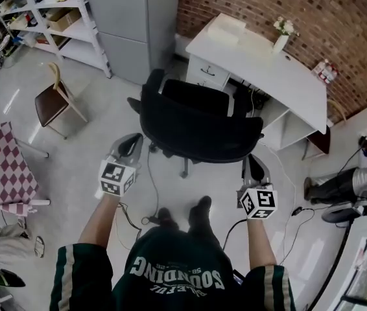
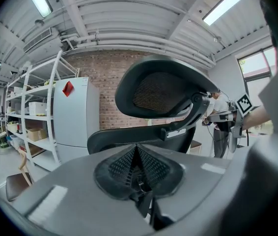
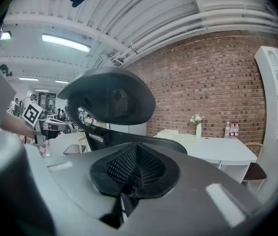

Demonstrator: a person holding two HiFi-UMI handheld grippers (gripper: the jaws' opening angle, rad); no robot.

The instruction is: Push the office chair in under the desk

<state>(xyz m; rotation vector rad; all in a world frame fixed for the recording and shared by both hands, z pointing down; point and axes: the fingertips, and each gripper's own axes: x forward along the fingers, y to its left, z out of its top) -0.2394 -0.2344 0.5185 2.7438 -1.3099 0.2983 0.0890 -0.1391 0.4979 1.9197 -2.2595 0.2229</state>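
Jaws together on left gripper (image 1: pixel 131 142), right gripper (image 1: pixel 255 166); office chair (image 1: pixel 196 129) front toward desk (image 1: pixel 261 62).

Black office chair (image 1: pixel 196 125), white table (image 1: pixel 261 60), red-brown brick wall (image 1: pixel 339 24), light grey floor (image 1: pixel 80 167), pink-white checked cloth (image 1: pixel 5 167), dark-brown-seated wooden chair (image 1: pixel 50 105).

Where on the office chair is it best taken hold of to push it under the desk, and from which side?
The backrest's upper rim, from behind: the office chair has its back to the person and its seat towards the desk. The left tongs and right tongs, both shut, flank that rim, so pressing likely suits better than clamping.
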